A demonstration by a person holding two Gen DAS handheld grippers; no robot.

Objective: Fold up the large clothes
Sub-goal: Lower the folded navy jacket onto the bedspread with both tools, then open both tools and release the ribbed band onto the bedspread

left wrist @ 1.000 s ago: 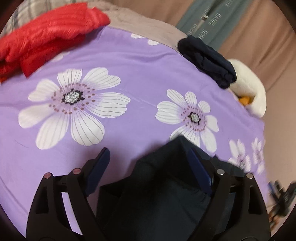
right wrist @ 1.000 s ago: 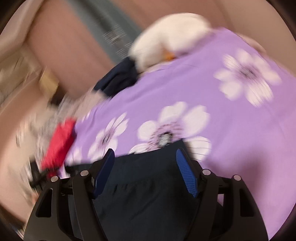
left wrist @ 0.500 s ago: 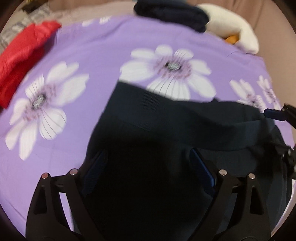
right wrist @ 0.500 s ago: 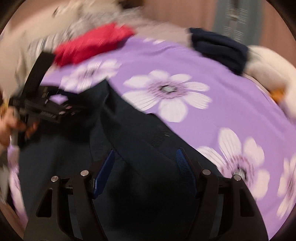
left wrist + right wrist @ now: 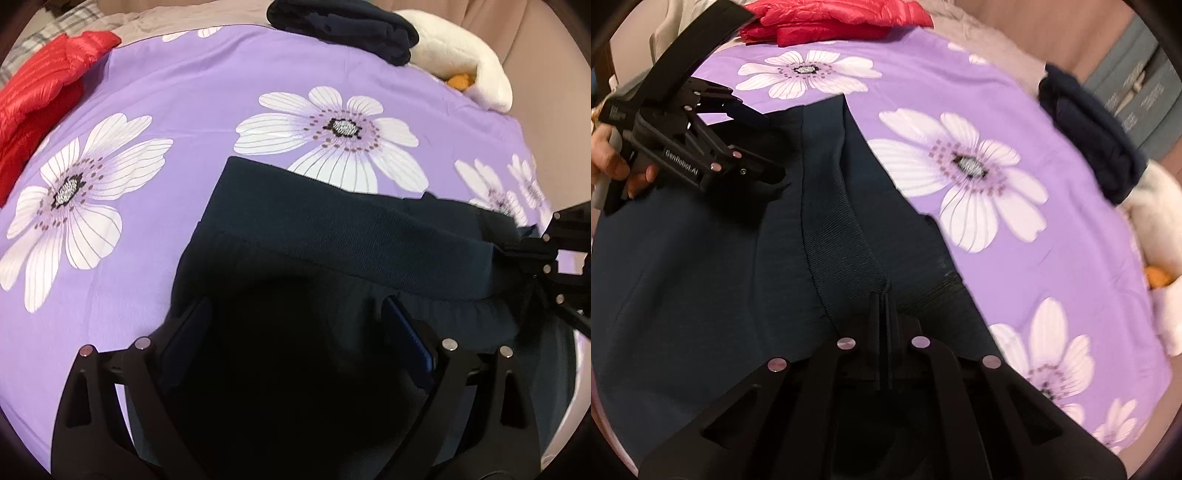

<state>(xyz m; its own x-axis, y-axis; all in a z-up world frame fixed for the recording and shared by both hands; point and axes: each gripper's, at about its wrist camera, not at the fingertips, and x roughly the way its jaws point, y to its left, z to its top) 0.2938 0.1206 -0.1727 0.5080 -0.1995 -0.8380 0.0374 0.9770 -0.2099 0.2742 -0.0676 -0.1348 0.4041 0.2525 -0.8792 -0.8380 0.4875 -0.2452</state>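
Red jacket (image 5: 40,92) sits at the far left edge of the bed (image 5: 192,96), out of play.

Left gripper (image 5: 295,325): fingers wide apart, same spread as a second ago, nothing pinched. The dark trousers (image 5: 332,236) lie under and between them. A second ago only a bunched corner of cloth showed between these fingers; now the waistband runs flat across the left view, spread on the purple sheet. So the garment has been laid out on the bed, with its waist end toward the big flower.

Right gripper (image 5: 882,306): this is the real change. Half a second ago its fingers were open with blue pads showing; now they are closed together on the waistband seam at the right end. The left view shows it at the right edge (image 5: 561,251), at the band's end.

My read: layout step is essentially done and the first fold is being set up. The right side has its corner; the left side hasn't grabbed yet. Left needs to close on the opposite waistband corner before anything lifts, otherwise the cloth will drag and bunch from one side.

Folded navy garment (image 5: 343,26) and white pillow (image 5: 458,66) sit at the far right of the bed, well apart from the trousers.
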